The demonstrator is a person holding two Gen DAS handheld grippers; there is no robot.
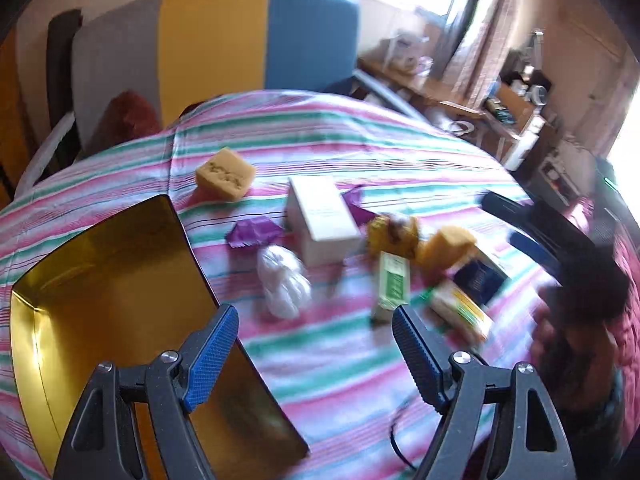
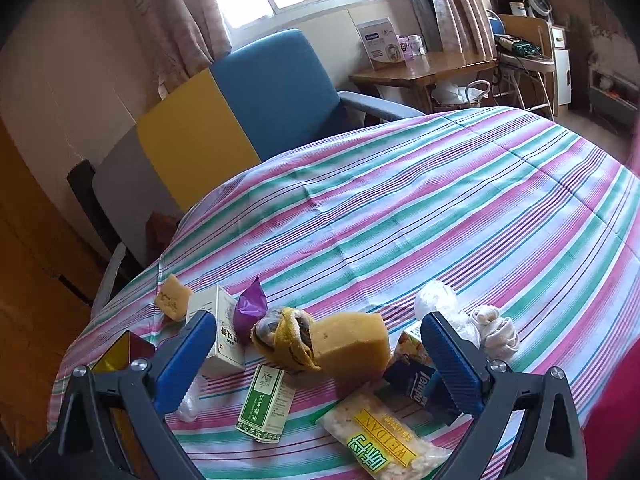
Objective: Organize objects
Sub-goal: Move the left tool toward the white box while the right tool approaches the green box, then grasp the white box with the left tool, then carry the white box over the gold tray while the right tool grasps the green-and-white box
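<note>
While both grippers hang over the striped table, nothing gripped.

left gripper (image 1: 314, 320): jaws wide apart, empty; left finger over gold box edge, right finger near green box.
right gripper (image 2: 316, 330): jaws wide apart, empty; low over the clutter, sponge and rag between the fingers in view.
gold box (image 1: 100, 280): open, shiny inside, at table's left edge; only a corner seen in right view (image 2: 120, 354).
white box (image 1: 322, 216): mid-table, lying flat in left view; in right view (image 2: 222, 334) just behind left finger.
green box (image 2: 266, 406): flat on cloth, in front of rag; blurred in left view (image 1: 392, 284).
sponge (image 2: 352, 344): yellow block, touching rag on its left.
rag (image 2: 286, 338): yellow-brown wad, crumpled, beside purple wrapper.
second sponge (image 1: 226, 174): apart from the pile, far side, near table edge.
purple wrapper (image 2: 250, 306): behind white box; another purple piece (image 1: 254, 232) left of white box.
plastic bag (image 1: 284, 282): clear, crumpled, in front of white box.
snack pack (image 2: 384, 436): yellow label, flat, nearest the camera.
blue pack (image 2: 416, 384): tissue pack, partly behind right finger.
white cloth (image 2: 494, 326): bundled, right of the pile.
table (image 2: 440, 208): pink-green-white striped cloth, far half bare.
chair (image 2: 276, 84): blue and yellow, behind table.
</note>
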